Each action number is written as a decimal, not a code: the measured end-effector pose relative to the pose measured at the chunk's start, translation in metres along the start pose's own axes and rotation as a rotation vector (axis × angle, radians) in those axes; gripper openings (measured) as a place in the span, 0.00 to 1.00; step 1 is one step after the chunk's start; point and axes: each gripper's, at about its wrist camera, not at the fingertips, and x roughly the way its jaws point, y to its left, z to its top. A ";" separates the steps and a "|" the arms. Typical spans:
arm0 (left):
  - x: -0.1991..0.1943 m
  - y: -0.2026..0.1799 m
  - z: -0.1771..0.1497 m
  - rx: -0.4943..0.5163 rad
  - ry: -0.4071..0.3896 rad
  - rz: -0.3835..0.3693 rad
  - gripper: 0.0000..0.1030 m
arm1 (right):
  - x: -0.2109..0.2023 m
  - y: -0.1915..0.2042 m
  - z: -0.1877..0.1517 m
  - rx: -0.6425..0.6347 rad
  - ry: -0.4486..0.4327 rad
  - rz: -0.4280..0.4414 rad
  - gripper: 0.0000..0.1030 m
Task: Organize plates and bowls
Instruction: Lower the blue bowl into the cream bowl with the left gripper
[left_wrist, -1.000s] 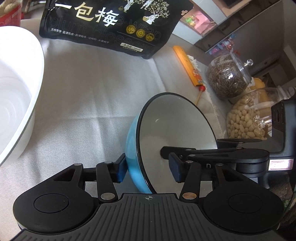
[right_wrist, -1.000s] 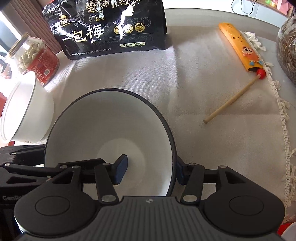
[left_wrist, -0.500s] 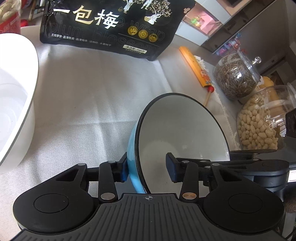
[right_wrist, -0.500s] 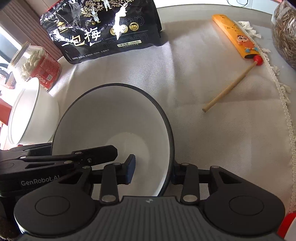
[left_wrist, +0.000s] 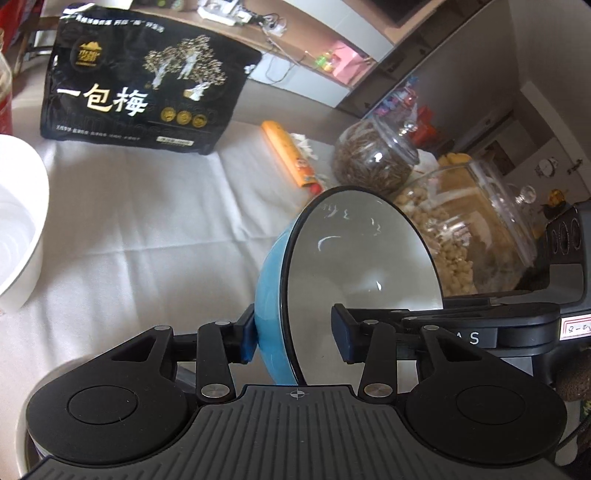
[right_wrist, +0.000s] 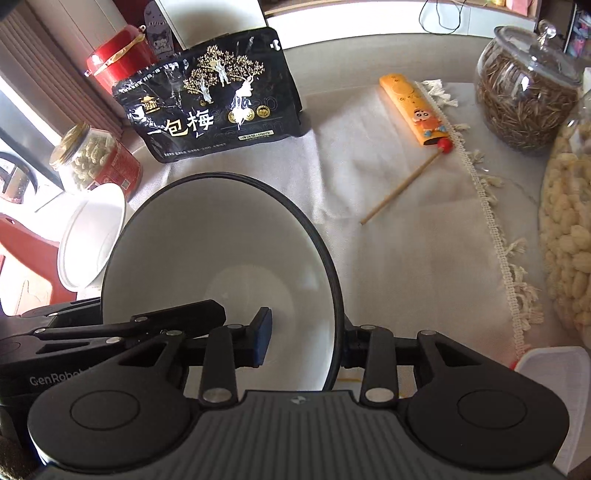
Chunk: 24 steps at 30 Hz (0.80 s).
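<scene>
Grip on a deep glazed bowl (left_wrist: 362, 258), sky-blue outside, white inside, black at the rim, tipped steeply on edge over the white woven cloth (left_wrist: 147, 221) of the counter. Underside hidden behind both tools, so contact with the cloth not to be told.

Right tool (right_wrist: 304, 341) clamped across the wall just below the rim, one pad on the white inner face, the other out of sight behind the blue side. Left tool (left_wrist: 293, 338) astride another part of the wall, jaws opening: outer pad against the blue glaze, inner pad seemingly clear of the white face.

Probable handling: rigid, fairly heavy for its size, smooth and slippery under rubber pads, liable to chip at the rim or crack if dropped or knocked against other ware. Best hold: thin wall near the rim, pads square to the glaze, a second hold opposite for balance.

Likely destination, as a judgement only: plain white bowl (left_wrist: 18, 229) at the cloth's left edge, for nesting; gentle lowering advised. Black snack bag (left_wrist: 140, 96) and glass jars (left_wrist: 373, 158) standing apart at the back and right.
</scene>
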 end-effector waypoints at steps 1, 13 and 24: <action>0.001 -0.011 -0.006 0.023 0.006 -0.012 0.47 | -0.009 -0.002 -0.007 -0.007 -0.006 -0.011 0.35; 0.044 -0.045 -0.077 0.084 0.153 0.020 0.47 | -0.013 -0.056 -0.100 0.092 0.088 -0.041 0.35; 0.010 -0.033 -0.076 0.089 0.056 0.037 0.41 | -0.020 -0.057 -0.106 0.082 0.024 -0.058 0.35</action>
